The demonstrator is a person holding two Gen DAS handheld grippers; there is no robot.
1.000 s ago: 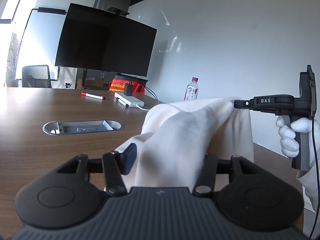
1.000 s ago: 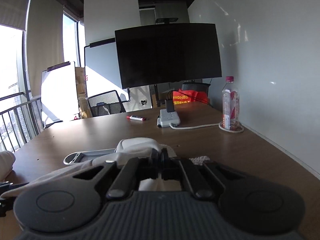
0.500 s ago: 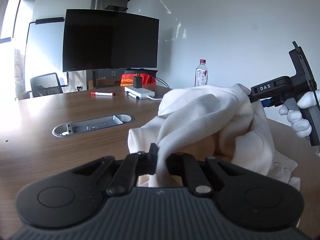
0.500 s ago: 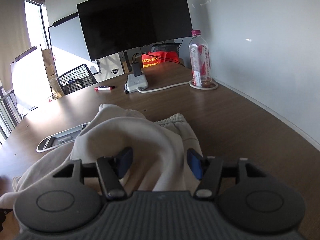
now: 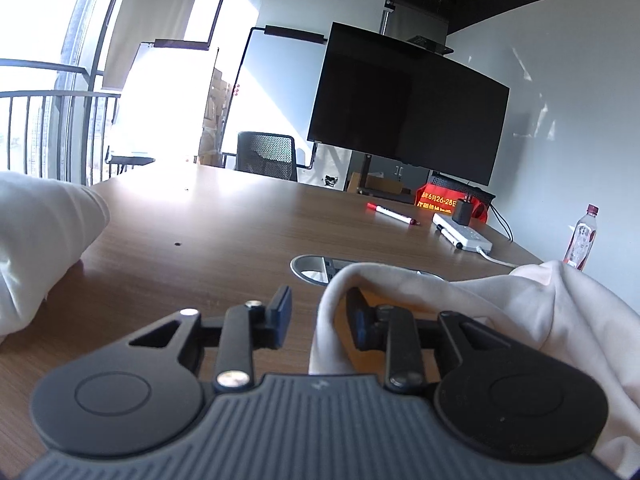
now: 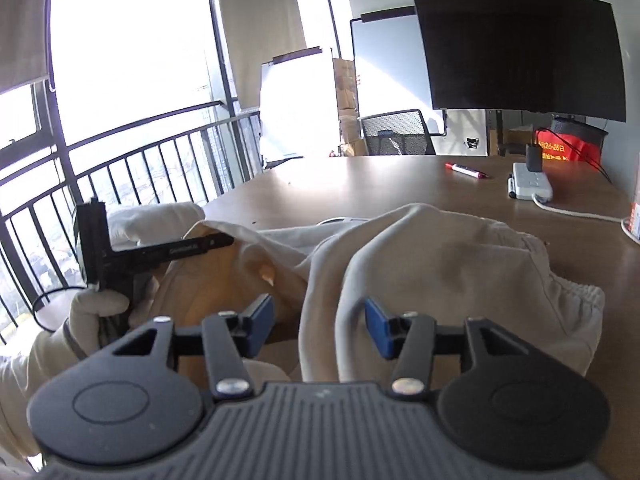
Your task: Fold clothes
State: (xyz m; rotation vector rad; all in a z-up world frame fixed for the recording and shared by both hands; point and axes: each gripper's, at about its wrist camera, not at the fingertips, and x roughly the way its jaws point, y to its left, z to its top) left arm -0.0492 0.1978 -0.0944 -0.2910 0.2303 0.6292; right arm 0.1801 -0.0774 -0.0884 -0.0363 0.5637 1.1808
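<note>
A cream garment lies crumpled on the brown table. A fold of it hangs between the pads of my left gripper, resting against the right pad only. The jaws are opening and do not press the cloth. In the right wrist view the same garment is heaped in front. A ridge of it passes between the blue pads of my right gripper, which stands open and wide of the cloth. At the left, a gloved hand holds the left gripper with its tip at the garment's edge.
Another white bundle of cloth lies at the table's left. Farther back are a metal cable hatch, a red marker, a white power strip and a bottle. A dark monitor and a chair stand beyond.
The left gripper, shut on a fold half a second ago, has parted. The right gripper let go of the cloth earlier and stays wide. The garment dropped onto the table; both views swung left.
</note>
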